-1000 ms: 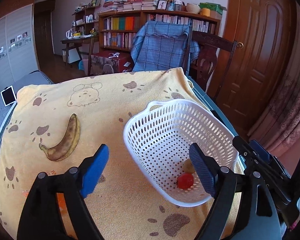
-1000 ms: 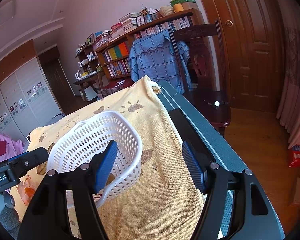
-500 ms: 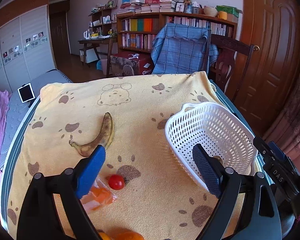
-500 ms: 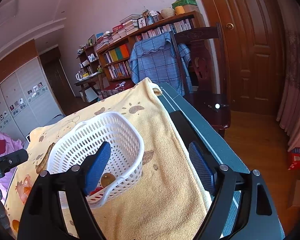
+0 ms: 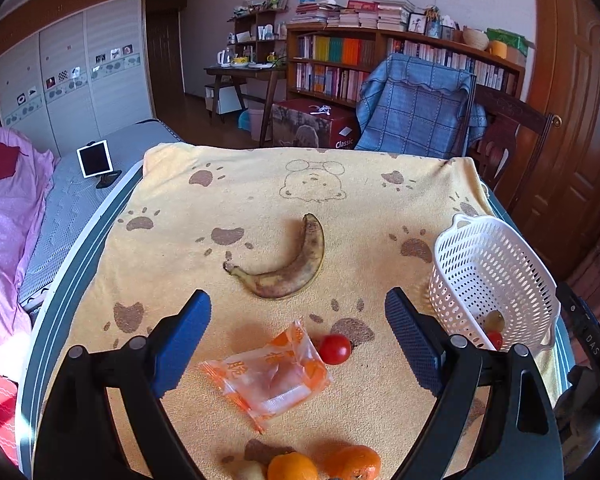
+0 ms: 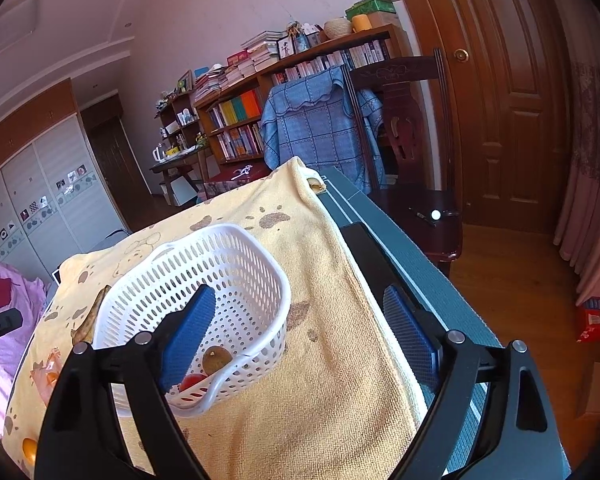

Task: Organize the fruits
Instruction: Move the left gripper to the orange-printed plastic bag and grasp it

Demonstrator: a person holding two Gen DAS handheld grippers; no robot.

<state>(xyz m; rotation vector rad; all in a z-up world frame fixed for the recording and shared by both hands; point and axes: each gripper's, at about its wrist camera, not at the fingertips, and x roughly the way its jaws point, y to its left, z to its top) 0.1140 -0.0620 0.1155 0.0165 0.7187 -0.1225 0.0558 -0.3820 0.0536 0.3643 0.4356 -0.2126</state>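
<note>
On the yellow paw-print towel a spotted banana (image 5: 290, 268) lies ahead of my left gripper (image 5: 298, 338), which stands open and empty. Between its blue pads (image 5: 182, 340) lie an orange snack packet (image 5: 270, 372) and a cherry tomato (image 5: 335, 349). Two tangerines (image 5: 324, 464) sit at the near edge. The white perforated basket (image 5: 496, 280) at the right holds a red tomato (image 6: 192, 381) and a brownish fruit (image 6: 217, 358). My right gripper (image 6: 300, 338) hovers by the basket's near rim (image 6: 236, 364), its jaws still opening, nothing gripped; its left pad overlaps the basket.
The towel (image 5: 340, 184) covers a table whose dark right edge (image 6: 400, 240) is bare. A chair draped with a blue checked cloth (image 5: 416, 112) stands behind it, with a bookshelf (image 5: 340, 64) and door (image 6: 508, 100) beyond. A pink-covered bed (image 5: 8, 208) and a tablet (image 5: 95, 158) lie left.
The left gripper swung left away from the basket, bringing the banana, packet, tomato and tangerines into view. The right gripper's jaws widened beside the basket while staying in place.
</note>
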